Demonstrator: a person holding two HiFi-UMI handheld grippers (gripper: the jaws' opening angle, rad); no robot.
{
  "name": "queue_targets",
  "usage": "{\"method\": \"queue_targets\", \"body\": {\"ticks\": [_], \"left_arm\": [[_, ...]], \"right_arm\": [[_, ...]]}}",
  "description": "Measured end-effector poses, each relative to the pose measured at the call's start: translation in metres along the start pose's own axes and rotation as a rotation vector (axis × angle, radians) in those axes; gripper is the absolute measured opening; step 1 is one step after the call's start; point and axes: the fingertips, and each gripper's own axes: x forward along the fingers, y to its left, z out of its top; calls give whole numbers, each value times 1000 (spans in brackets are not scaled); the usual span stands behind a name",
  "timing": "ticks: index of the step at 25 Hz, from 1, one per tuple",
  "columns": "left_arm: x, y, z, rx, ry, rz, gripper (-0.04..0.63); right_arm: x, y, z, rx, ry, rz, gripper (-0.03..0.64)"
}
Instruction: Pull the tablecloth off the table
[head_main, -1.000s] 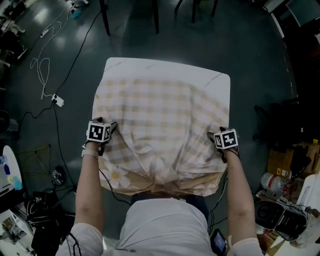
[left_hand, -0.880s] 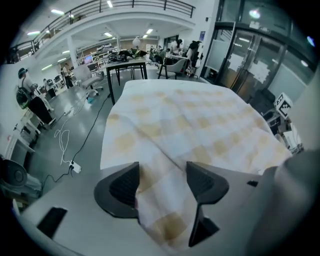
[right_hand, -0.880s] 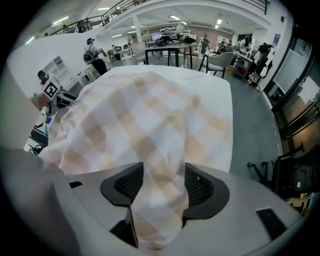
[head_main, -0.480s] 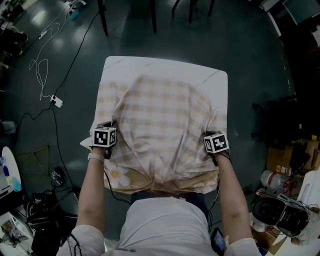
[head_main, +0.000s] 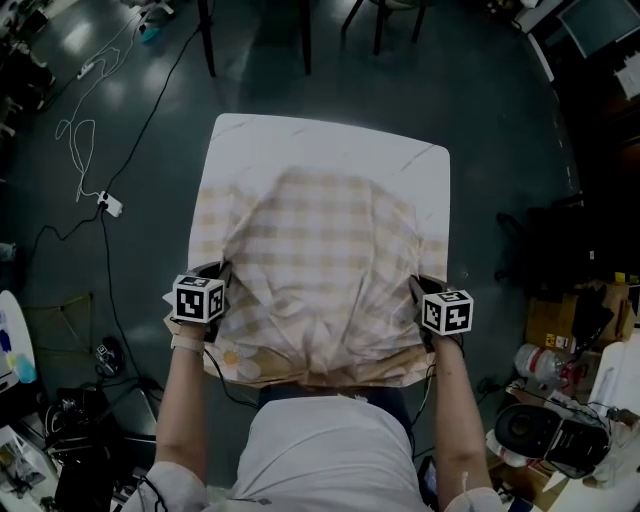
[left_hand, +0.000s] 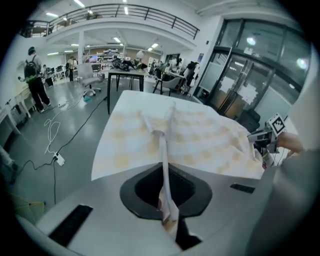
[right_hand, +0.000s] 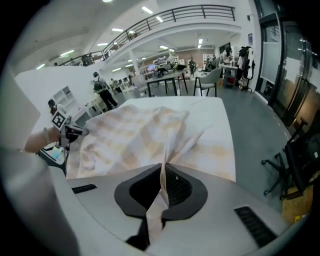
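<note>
Tablecloth (head_main: 320, 270), beige-and-white checked fabric with a flower print near its hem, lay rucked over the near two-thirds of the white square desk (head_main: 330, 140). A bare strip of desk showed along the far edge. The near hem hung over the desk edge closest to the person.

Left gripper (head_main: 220, 275) was at the tablecloth's left side and right gripper (head_main: 417, 288) at its right side, about level with each other and well apart.

Left gripper view: jaws clamped together on a thin upright fold of the tablecloth, which ran straight out from between them toward the middle of the desk. Right gripper view: the same, jaws pinched tight on a fold, having just been closing onto it.

Key relation: nearly all the loose fabric lay ahead of both grippers, away from the person, and only the hem lay behind them. The two tensioned ridges converged toward the far centre, where the tablecloth humped up. Neither hand was nearer to the bulk, so the hold looked even.

Judgement: the coming move was a draw back toward the person's body, both hands together. Uneven pulling would likely skew the tablecloth across a desk corner.
</note>
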Motion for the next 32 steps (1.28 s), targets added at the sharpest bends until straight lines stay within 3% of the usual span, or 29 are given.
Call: {"method": "queue_targets", "body": {"ticks": [3, 8, 16, 21, 25, 32], "left_arm": [[-31, -7, 6, -18, -66, -32, 14], [-74, -23, 18, 36, -149, -51, 14], [-132, -36, 34, 124, -259, -76, 14], [-167, -37, 35, 114, -326, -56, 14], [-187, -41, 26, 75, -370, -11, 14], [-239, -56, -12, -4, -458, 99, 14]], "right_arm": [[-34, 12, 20, 16, -113, -11, 32], [-79, 33, 54, 35, -273, -65, 31], [-163, 36, 79, 68, -478, -187, 31], [-203, 29, 91, 62, -562, -223, 31], [-218, 26, 98, 43, -602, -204, 31], [-236, 58, 104, -22, -683, -53, 31]]}}
